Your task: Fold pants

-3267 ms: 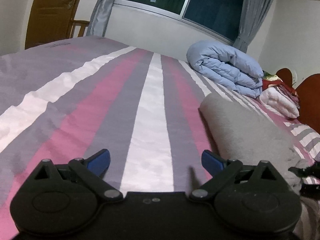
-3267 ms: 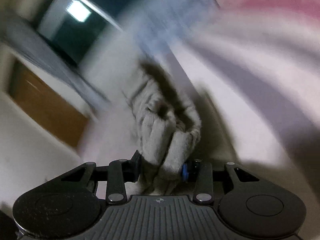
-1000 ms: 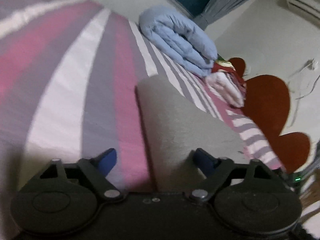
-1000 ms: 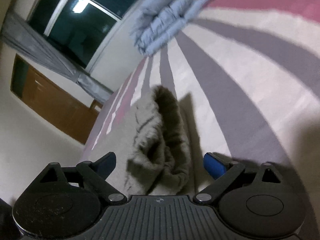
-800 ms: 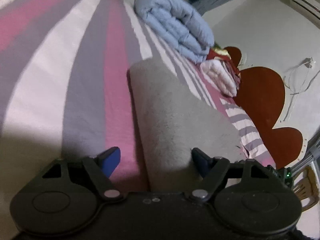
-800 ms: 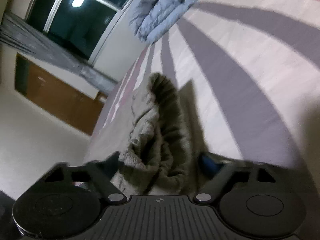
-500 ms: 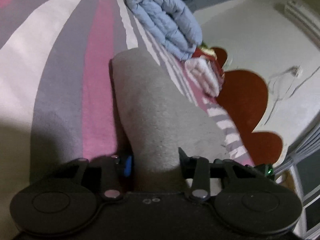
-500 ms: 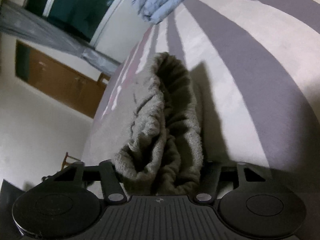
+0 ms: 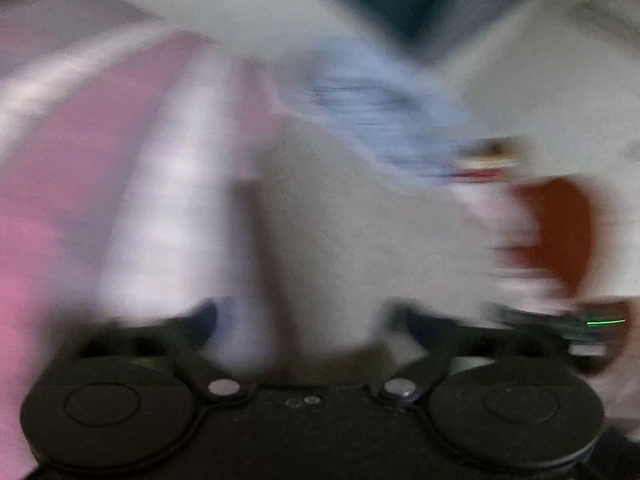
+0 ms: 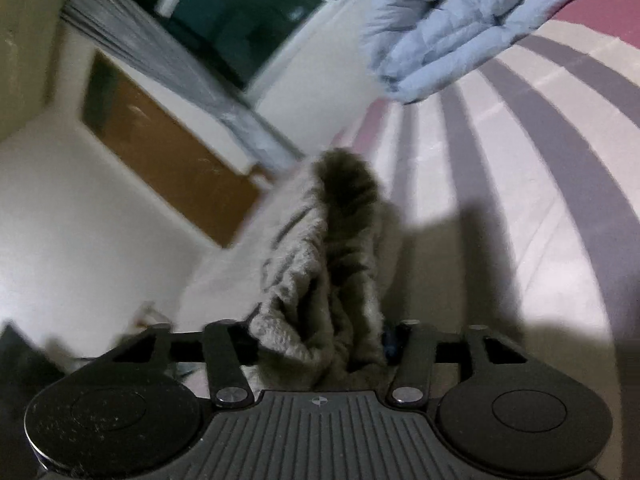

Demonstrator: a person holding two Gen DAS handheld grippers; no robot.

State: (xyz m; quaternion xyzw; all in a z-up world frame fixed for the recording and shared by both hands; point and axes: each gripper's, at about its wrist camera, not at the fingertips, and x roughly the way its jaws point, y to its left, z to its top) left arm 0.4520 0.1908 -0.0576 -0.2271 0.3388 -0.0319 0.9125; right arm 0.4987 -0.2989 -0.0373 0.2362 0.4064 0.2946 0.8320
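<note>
Striped bedding point(image 10: 532, 184) in pink, grey and white runs off toward a blue quilt point(image 10: 452, 36) bunched below the dark window point(image 10: 240, 12). Across it lie the grey fleece pants point(image 10: 332, 264), folded to a long narrow strip. The right gripper point(image 10: 322, 344) is clamped on one bunched end of them, both fingers pressed into the pile, and that end looks raised off the bed, with a shadow under it. The left gripper point(image 9: 308, 320) shows only through heavy blur (the whole view is smeared by motion): its fingers stand apart, with the pants point(image 9: 360, 232) running away from between them, so I judge it is gripping nothing just now. The step in hand seems to be the lengthwise fold, carrying one end over to meet the other. Next, the left gripper needs a firm hold on its side of the cloth, then both should travel together, level, so that the edges land square and the thick fleece does not slump sideways.
</note>
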